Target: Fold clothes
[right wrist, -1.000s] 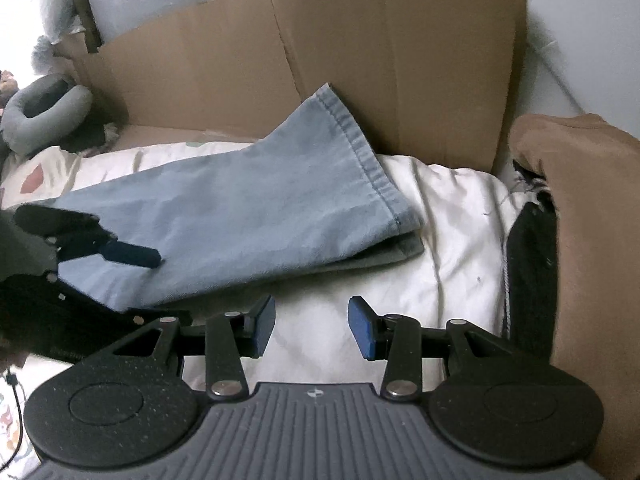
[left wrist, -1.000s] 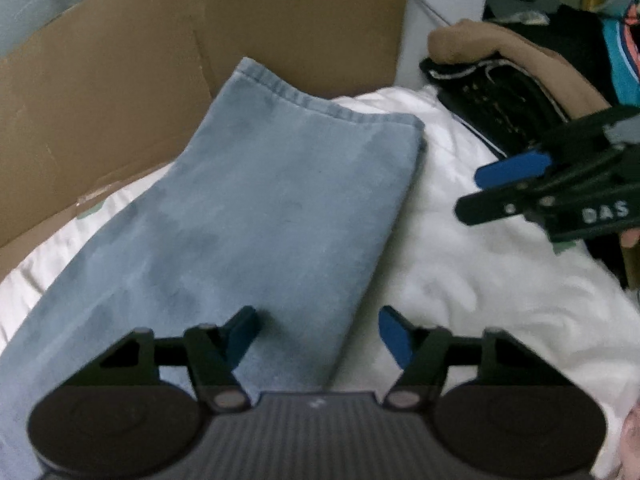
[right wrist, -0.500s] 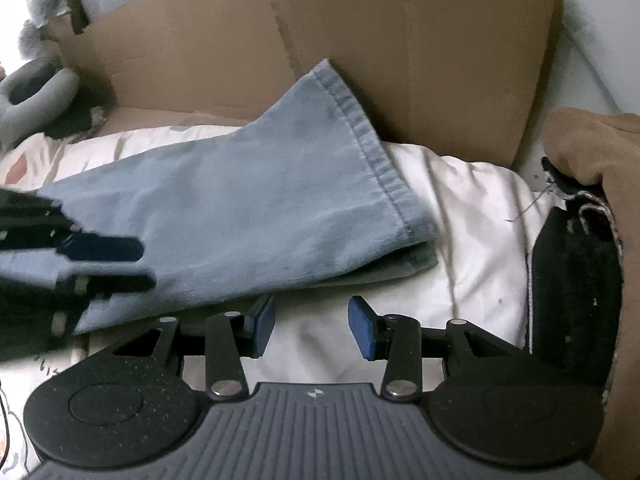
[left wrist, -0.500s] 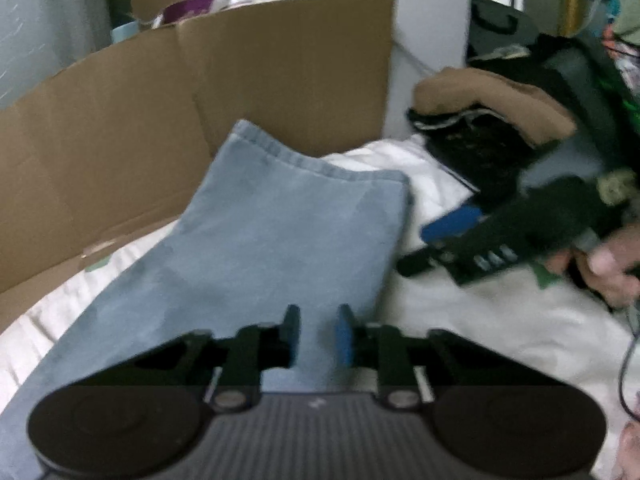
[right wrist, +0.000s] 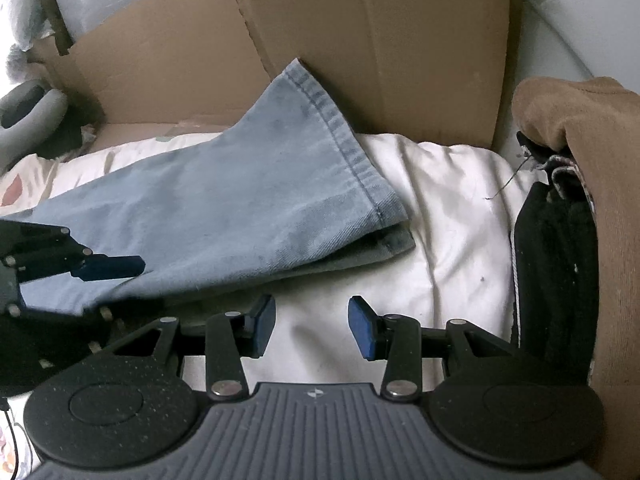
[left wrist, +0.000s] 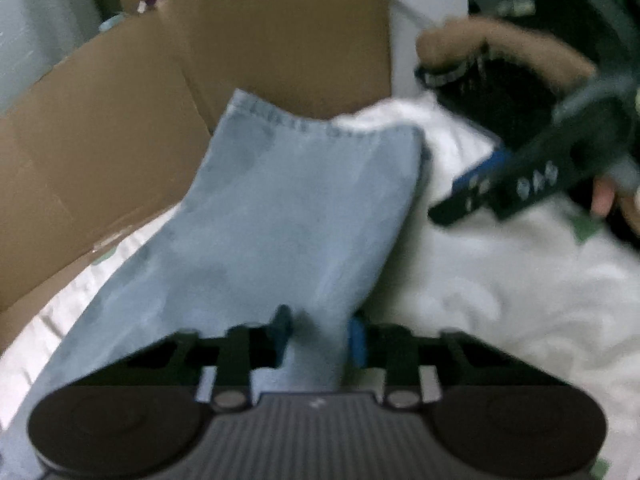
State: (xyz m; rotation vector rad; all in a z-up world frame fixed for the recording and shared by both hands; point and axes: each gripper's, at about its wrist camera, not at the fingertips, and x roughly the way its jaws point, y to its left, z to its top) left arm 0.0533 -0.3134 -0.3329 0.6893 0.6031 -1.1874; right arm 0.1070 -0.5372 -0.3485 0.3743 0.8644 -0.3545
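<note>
A light blue pair of jeans (left wrist: 288, 208) lies folded lengthwise on white bedding, its hem end resting against a cardboard wall. My left gripper (left wrist: 320, 334) is closing on the near edge of the leg, and a raised fold of denim is pinched between its blue pads. In the right wrist view the jeans (right wrist: 240, 208) run from the left to the centre, with the left gripper (right wrist: 100, 268) at their left edge. My right gripper (right wrist: 312, 328) stands open over bare bedding just in front of the jeans' lower edge, nothing between its fingers. The left wrist view shows the right gripper (left wrist: 480, 188) beside the hem.
Flattened cardboard (right wrist: 380, 40) stands behind the white bedding (right wrist: 440, 200). A brown garment (right wrist: 580, 120) and a black one (right wrist: 560, 260) are piled at the right. A grey cushion (right wrist: 28, 116) sits far left. A hand (left wrist: 600, 200) holds the right gripper.
My left gripper's jaws came together from wide apart onto a fold of the jeans, which now bunches up between the pads. The right gripper edged closer to the hem, still open.
</note>
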